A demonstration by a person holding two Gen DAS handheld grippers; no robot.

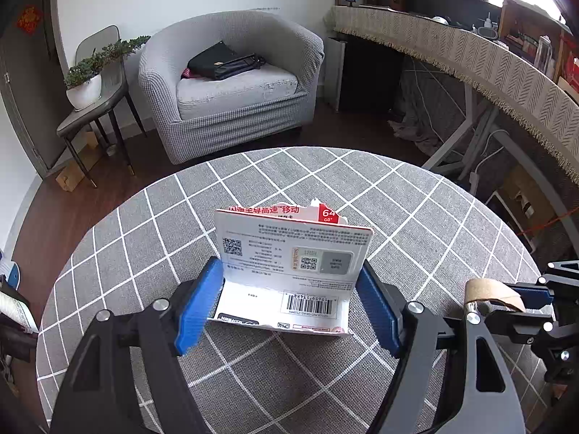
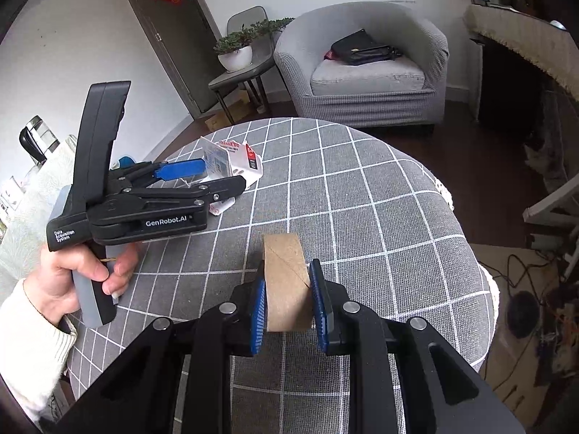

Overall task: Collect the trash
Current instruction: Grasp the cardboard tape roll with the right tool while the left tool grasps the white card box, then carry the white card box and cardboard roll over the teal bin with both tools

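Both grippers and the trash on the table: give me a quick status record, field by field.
left gripper: open, blue pads either side of the card packaging, not clearly clamped
right gripper: closed on the cardboard roll
packaging state: torn, folded, resting on the table
roll state: brown, held on edge between the pads
surface: round table, grey checked cloth
bin: none in view
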